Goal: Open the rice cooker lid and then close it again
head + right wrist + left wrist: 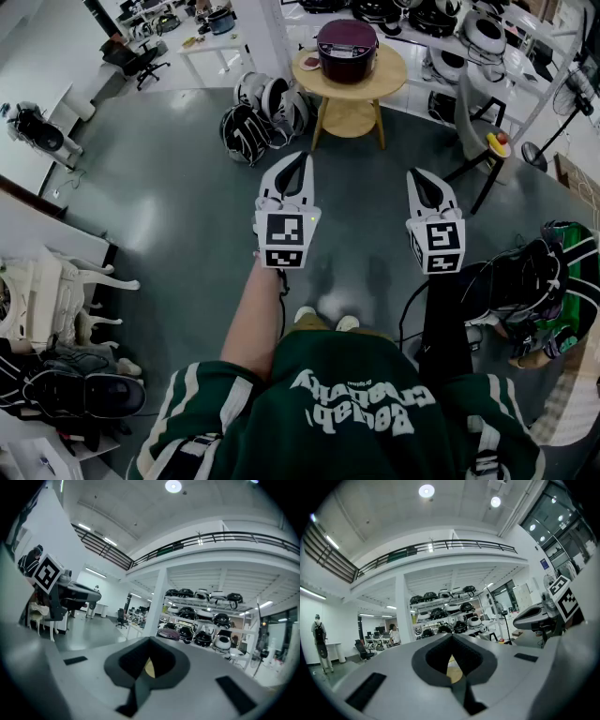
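Maroon in its lid (347, 36), the rice cooker (347, 62) is seen standing on a round wooden desk (386, 77) at the far end of the grey floor (187, 206). The lid is down and shut. The cooker is set well apart from both grippers, and neither is touching it.

The left gripper (302, 157) is held level in front of the person's green sweatshirt (356, 412), pointing toward the desk. In the left gripper view its fingers (417, 667) are shown clenched tip to tip, with nothing grasped between them. Only a sliver of pale wood is seen through the gap behind the tips.

The right gripper (415, 174) is held beside it, slightly tipped downward and likewise aimed at the desk. Its fingers (197, 686) are also pressed together and empty in the right gripper view. There the rice cooker (168, 633) can be made out just above the closed tips, far off.

Each gripper is caught at the edge of the other's view, with the marker cube showing.

Several white and dark spare cookers (267, 105) are grouped on the floor just left of the desk's legs. More are stacked on the shelves (469, 37) behind it.
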Action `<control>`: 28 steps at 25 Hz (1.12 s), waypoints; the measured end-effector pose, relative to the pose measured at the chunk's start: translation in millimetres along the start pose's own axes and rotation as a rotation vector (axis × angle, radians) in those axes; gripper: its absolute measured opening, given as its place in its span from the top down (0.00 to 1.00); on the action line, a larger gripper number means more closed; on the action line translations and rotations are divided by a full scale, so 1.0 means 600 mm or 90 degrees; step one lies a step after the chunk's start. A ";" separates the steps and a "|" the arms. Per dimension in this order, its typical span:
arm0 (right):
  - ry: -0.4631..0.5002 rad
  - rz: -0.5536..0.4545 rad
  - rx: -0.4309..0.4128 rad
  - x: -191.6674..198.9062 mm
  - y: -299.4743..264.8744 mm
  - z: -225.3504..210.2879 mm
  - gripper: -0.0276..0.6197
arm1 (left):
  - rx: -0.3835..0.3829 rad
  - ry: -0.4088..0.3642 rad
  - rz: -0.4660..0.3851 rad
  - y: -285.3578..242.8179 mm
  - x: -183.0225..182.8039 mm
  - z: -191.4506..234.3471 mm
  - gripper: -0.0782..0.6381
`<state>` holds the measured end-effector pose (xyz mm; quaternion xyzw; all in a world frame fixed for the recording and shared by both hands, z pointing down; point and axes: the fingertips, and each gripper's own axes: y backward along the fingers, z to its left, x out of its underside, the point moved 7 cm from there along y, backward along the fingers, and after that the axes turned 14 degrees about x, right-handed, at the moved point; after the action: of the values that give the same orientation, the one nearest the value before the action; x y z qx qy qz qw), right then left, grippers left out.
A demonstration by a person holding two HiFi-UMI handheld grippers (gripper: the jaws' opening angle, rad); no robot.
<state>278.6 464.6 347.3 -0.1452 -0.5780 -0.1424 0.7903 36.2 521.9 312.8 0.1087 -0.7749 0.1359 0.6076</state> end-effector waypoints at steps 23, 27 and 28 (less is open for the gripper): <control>-0.053 0.014 0.025 0.032 -0.022 0.013 0.82 | 0.014 0.021 -0.012 -0.009 0.026 0.017 0.78; -0.052 0.023 0.024 0.032 -0.070 0.018 0.81 | 0.015 0.027 -0.003 -0.043 0.040 0.051 0.78; -0.052 0.024 0.024 0.031 -0.083 0.019 0.81 | 0.016 0.028 -0.001 -0.053 0.043 0.060 0.78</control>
<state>254.5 422.0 371.6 -0.1471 -0.6092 -0.1107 0.7713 7.6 479.5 332.5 0.1139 -0.7596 0.1471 0.6232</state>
